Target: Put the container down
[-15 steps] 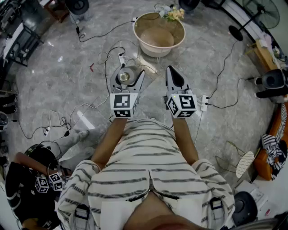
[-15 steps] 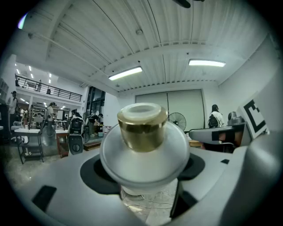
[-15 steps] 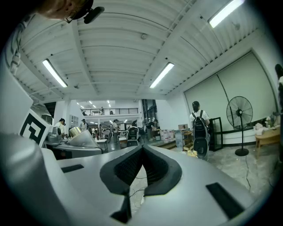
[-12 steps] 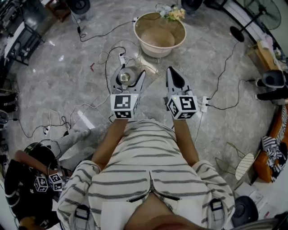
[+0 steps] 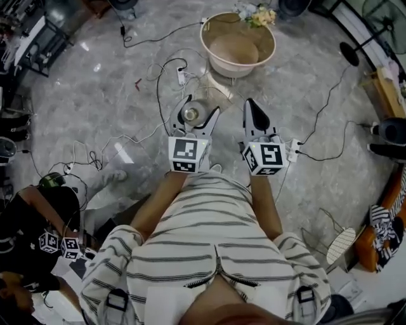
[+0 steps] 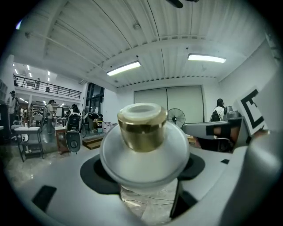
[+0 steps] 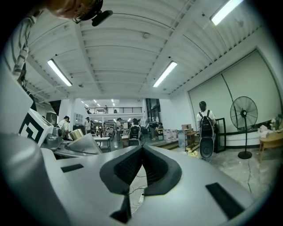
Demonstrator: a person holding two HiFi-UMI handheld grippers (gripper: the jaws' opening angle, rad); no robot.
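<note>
A clear container [image 5: 191,114] with a gold cap [image 6: 141,126] and a wide white collar sits between the jaws of my left gripper [image 5: 198,109], held above the marble floor. In the left gripper view the container [image 6: 143,152] fills the gap and both black pads [image 6: 95,172] lie against its sides. The left jaws stand wide around it. My right gripper [image 5: 255,114] hangs beside it to the right. Its jaws [image 7: 141,148] are shut, tip against tip, with nothing between them.
A beige basin [image 5: 209,47] stands on the floor ahead, with flowers [image 5: 257,16] behind it. Cables and a power strip [image 5: 294,149] trail over the floor. Another person with marker cubes [image 5: 57,244] crouches at the lower left. A wire stool [image 5: 342,244] stands at the right.
The head view has shifted, so the basin and both grippers sit further right in the picture. The grippers keep their stance, the container stays in the left jaws, and the person at the lower left has moved.
</note>
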